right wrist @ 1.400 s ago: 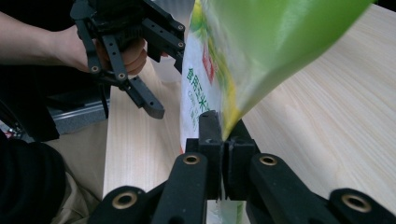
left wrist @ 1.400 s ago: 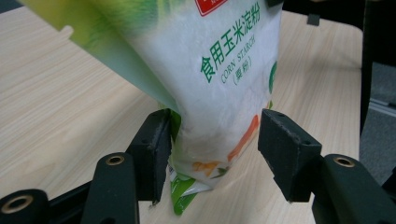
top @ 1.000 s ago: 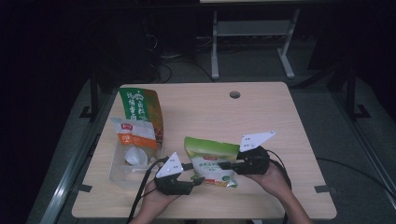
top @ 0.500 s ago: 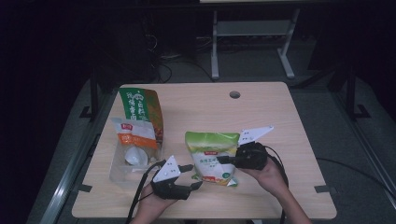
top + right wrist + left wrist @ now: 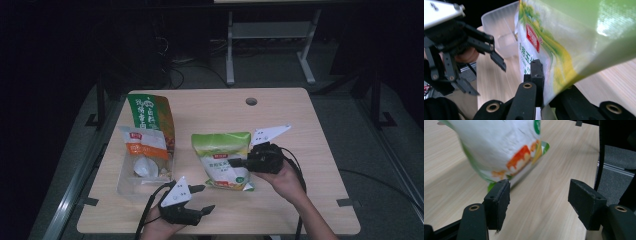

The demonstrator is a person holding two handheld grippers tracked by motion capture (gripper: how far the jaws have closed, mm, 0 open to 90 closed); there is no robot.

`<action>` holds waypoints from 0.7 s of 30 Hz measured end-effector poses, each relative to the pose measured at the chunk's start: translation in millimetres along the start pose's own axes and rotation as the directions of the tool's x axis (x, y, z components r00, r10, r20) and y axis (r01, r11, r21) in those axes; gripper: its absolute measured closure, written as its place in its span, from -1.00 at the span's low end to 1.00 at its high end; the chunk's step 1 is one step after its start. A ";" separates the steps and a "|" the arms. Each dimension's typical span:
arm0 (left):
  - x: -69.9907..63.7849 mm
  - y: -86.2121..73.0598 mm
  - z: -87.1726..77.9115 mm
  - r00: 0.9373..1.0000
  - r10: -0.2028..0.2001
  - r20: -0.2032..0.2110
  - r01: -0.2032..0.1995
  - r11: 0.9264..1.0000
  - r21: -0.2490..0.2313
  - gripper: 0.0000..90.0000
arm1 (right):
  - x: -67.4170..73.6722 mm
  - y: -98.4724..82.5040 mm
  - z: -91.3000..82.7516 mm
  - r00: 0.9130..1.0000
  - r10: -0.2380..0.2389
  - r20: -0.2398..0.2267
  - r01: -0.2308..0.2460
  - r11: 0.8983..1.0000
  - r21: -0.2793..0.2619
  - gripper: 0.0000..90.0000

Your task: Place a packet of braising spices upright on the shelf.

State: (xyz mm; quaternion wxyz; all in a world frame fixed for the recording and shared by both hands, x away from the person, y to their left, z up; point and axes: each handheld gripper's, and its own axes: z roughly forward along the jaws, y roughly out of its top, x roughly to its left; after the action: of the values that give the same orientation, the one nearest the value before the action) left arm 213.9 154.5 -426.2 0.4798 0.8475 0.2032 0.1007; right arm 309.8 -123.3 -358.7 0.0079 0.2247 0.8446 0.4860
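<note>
A snack bag [image 5: 224, 159] sits at the middle of the desk [image 5: 300, 115], toward the near edge. The right gripper [image 5: 239, 163] is at the bag's right side, its fingers [image 5: 536, 75] closed on the bag's edge. The left gripper [image 5: 201, 198] is at the near edge, left of the bag and apart from it. A plastic container [image 5: 131, 180] lies near the left edge, with a packet [image 5: 145, 145] on it. A tall bag [image 5: 150, 115] lies directly behind the container.
</note>
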 end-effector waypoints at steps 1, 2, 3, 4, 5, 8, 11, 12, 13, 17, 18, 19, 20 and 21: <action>-1.0 -0.1 -0.9 1.000 0.010 -0.001 -0.010 1.000 0.008 -0.25 | 0.5 2.4 0.4 1.000 -0.003 -0.004 0.004 1.000 0.002 0.96; -2.1 -0.2 -1.3 1.000 0.025 -0.003 -0.025 1.000 0.011 -0.26 | 1.7 5.6 1.2 1.000 -0.003 -0.009 0.003 1.000 0.001 0.96; -2.1 -0.2 -1.3 1.000 0.025 -0.003 -0.025 1.000 0.011 -0.26 | 1.7 5.6 1.2 1.000 -0.003 -0.009 0.003 1.000 0.001 0.96; -5.6 -0.3 -1.9 1.000 0.023 0.004 -0.023 1.000 0.012 -0.27 | 3.4 12.3 3.1 1.000 -0.009 -0.012 0.009 1.000 0.005 0.96; -6.9 -0.7 -2.1 1.000 0.031 0.006 -0.031 0.999 0.009 -0.27 | 4.5 15.6 4.1 1.000 -0.011 -0.013 0.012 1.000 0.006 0.96; -11.3 -1.7 -4.4 0.999 0.036 0.017 -0.036 0.999 0.013 -0.28 | 8.1 25.8 7.0 0.999 -0.029 -0.019 0.029 1.000 0.005 0.96; -14.0 -2.6 -6.5 0.999 0.033 0.027 -0.034 0.999 0.015 -0.29 | 13.3 36.8 10.3 0.999 -0.035 -0.032 0.035 0.999 0.002 0.96; -14.9 -3.1 -6.6 0.999 0.032 0.026 -0.032 0.999 0.004 -0.29 | 14.6 40.7 11.5 0.999 -0.038 -0.038 0.038 0.999 0.003 0.96; -15.5 -3.2 -7.3 0.999 0.032 0.028 -0.032 0.999 0.005 -0.30 | 16.1 44.4 13.0 0.998 -0.041 -0.044 0.041 0.999 0.003 0.96; -17.5 -4.0 -8.8 0.999 0.037 0.040 -0.037 0.999 0.003 -0.31 | 23.1 59.0 18.6 0.997 -0.062 -0.053 0.062 0.998 0.003 0.96; -17.5 -4.0 -8.8 0.999 0.037 0.040 -0.037 0.999 0.003 -0.32 | 23.1 59.0 18.6 0.997 -0.062 -0.053 0.062 0.998 0.003 0.96; -18.4 -4.7 -8.9 0.998 0.040 0.039 -0.040 0.999 0.007 -0.33 | 27.8 66.7 21.0 0.996 -0.068 -0.066 0.068 0.998 -0.001 0.96; -18.7 -5.3 -8.7 0.998 0.042 0.041 -0.042 0.999 0.006 -0.33 | 28.9 69.3 22.2 0.995 -0.072 -0.067 0.072 0.997 -0.006 0.96; -18.7 -5.6 -8.8 0.998 0.048 0.040 -0.048 0.999 0.010 -0.33 | 30.3 72.5 23.7 0.994 -0.074 -0.075 0.074 0.997 -0.008 0.96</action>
State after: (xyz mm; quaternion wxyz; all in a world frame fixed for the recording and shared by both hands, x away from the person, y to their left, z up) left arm 192.5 155.6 -426.0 0.4767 0.8565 0.1739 0.0942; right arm 315.0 -61.3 -305.2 -0.0054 0.1747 0.8508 0.4956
